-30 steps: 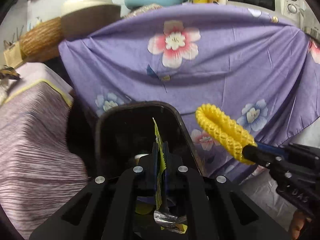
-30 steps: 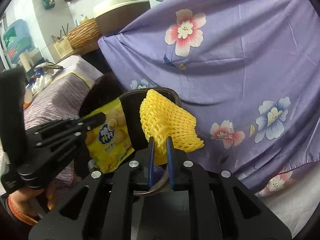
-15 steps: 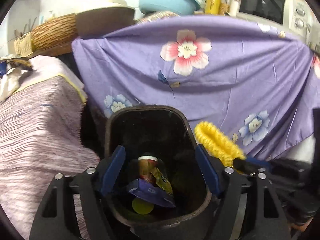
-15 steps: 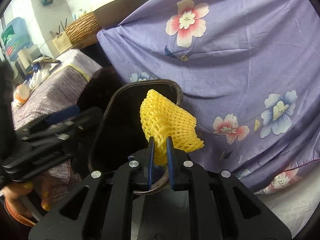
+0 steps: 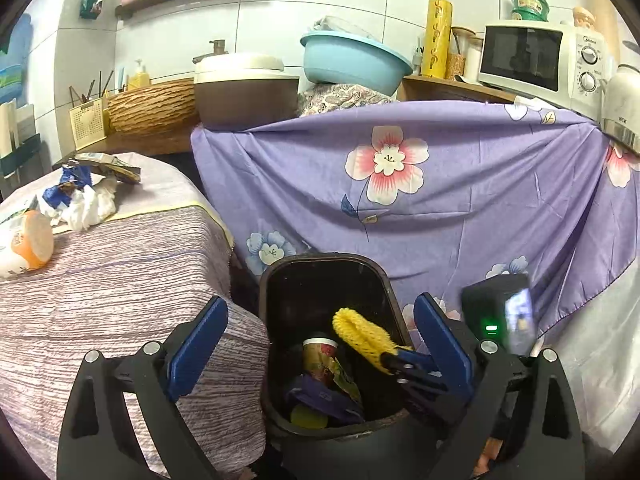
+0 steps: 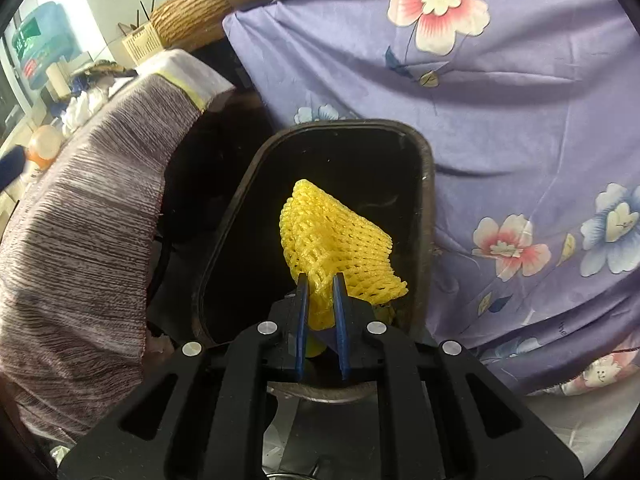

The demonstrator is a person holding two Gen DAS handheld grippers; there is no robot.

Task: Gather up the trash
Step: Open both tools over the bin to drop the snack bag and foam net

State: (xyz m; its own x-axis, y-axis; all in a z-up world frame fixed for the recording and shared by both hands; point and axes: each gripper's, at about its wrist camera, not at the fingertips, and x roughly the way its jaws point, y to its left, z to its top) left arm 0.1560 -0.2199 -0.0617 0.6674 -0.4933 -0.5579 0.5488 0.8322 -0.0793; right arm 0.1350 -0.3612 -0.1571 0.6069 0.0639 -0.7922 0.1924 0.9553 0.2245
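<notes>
A tiled kitchen wall fills the top of the left wrist view, with one microwave (image 5: 536,60) at upper right and one blue basin (image 5: 352,62) at upper centre. A purple floral cloth (image 5: 460,208) hangs across the middle. At left, a striped worktop (image 5: 100,272) carries one orange cup (image 5: 30,244) and crumpled wrappers (image 5: 80,196). One black bin (image 5: 304,276) sits at lower centre, holding several discarded packets. The left gripper (image 5: 320,348) has its jaws wide apart. The right gripper (image 6: 322,280) has its jaws clamped on one yellow foam net (image 6: 336,240) over the bin opening.
</notes>
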